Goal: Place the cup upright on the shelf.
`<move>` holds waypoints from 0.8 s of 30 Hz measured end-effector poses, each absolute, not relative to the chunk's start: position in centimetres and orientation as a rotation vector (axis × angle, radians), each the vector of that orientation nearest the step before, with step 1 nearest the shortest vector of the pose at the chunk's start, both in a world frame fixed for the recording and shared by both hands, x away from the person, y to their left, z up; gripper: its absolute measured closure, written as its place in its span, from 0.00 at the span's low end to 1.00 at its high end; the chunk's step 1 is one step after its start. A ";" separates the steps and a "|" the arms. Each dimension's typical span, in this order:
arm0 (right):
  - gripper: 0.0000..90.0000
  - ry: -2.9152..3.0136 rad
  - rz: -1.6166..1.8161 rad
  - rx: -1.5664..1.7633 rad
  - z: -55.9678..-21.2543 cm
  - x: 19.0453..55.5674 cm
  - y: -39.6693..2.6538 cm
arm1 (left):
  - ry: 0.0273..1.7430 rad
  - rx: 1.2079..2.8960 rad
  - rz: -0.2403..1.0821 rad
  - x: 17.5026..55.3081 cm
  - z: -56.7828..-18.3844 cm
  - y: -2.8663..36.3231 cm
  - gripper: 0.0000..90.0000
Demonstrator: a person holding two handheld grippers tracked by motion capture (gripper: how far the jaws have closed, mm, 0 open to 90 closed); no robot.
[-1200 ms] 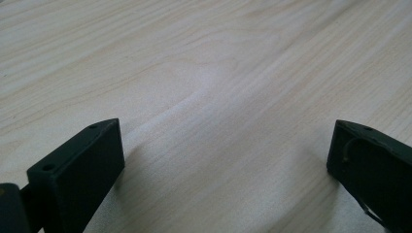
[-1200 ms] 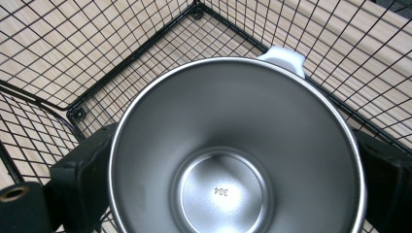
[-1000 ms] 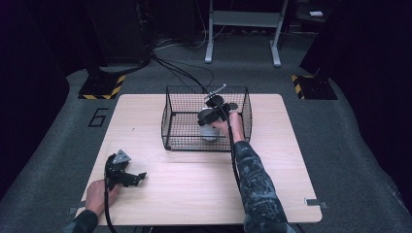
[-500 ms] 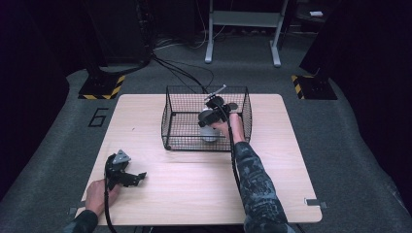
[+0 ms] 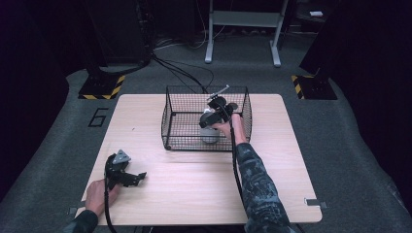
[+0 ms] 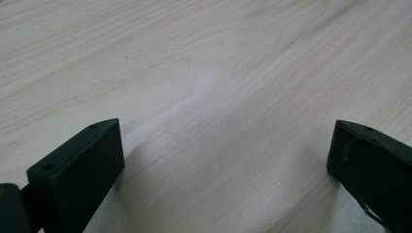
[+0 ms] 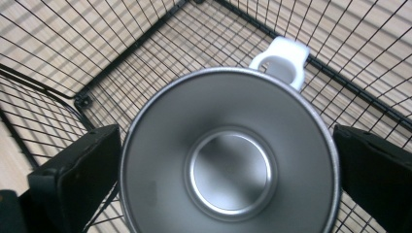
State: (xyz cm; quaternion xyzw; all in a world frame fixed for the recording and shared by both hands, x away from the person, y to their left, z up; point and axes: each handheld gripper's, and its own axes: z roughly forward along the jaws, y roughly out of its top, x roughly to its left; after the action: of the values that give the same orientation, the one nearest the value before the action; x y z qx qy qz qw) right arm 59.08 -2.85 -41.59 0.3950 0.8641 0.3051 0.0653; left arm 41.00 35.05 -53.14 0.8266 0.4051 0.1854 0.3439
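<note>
Inside the wire basket (image 5: 170,116), centre of the high view, right gripper (image 5: 217,112) sits over a steel cup (image 7: 228,155) with a white handle (image 7: 282,58). Right gripper view: jaws wide open, one either side of the rim, not clearly touching, holding nothing. Looks like either pre-grasp or just-released, can't tell which. If grasping, next move needs jaws closed square on the cup wall, clear of the mesh. Left gripper (image 5: 127,175) rests low on the surface (image 5: 194,184), lower left of frame, jaws spread, empty
</note>
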 end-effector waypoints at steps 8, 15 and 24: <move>0.00 2.567 0.954 1.170 -39.6 57.9 -4.0 | 1.053 2.148 0.481 41.0 -53.1 35.1 0.00; 0.00 2.528 1.030 1.129 -37.7 56.5 -5.2 | 1.050 2.150 0.479 41.0 -53.1 35.1 0.00; 0.00 2.498 1.072 1.013 -34.9 52.2 -6.3 | 1.053 2.144 0.482 41.0 -53.1 35.0 0.00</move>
State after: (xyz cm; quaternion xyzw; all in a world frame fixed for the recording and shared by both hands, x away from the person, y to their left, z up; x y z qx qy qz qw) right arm 52.20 -6.26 -34.94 0.3467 0.8549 0.3669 0.1202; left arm 41.01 35.03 -53.15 0.8257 0.4057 0.1855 0.3454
